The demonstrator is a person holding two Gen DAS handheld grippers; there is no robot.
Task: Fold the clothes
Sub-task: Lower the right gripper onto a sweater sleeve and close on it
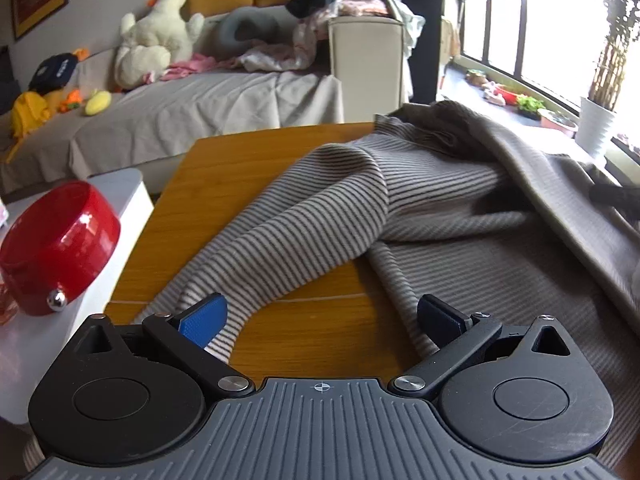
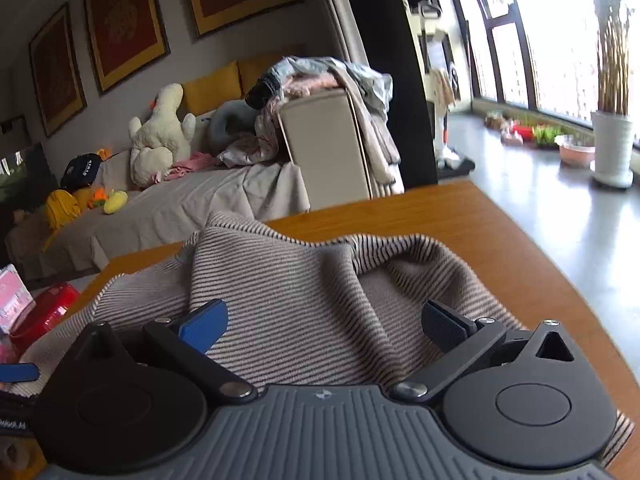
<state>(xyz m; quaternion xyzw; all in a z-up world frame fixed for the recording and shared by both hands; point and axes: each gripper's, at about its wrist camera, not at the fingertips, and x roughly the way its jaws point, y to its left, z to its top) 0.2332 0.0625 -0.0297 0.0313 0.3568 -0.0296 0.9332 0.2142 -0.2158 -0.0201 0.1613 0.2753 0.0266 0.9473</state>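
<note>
A: Left gripper (image 1: 322, 316)?
B: Jaws wide apart, holding nothing. Its blue pad (image 1: 206, 318) sits over the end of the sleeve (image 1: 288, 232); bare table (image 1: 248, 168) shows between the fingers.
A: Right gripper (image 2: 324, 322)?
B: Also spread apart, nothing clamped. Low over the sweater (image 2: 304, 280), striped cloth fills the gap between the pads.
A: Where's the sweater?
B: Crumpled on the wooden table. In the left view the sleeve runs diagonally toward the camera and the body is bunched at right. In the right view it's humped up in folds, its far edge short of the table edge.
A: Background?
B: Red bowl (image 1: 60, 248) on a white stand left of the table. Sofa (image 1: 200, 104) behind with a plush duck (image 1: 156, 36) and piled clothes (image 1: 352, 0).
</note>
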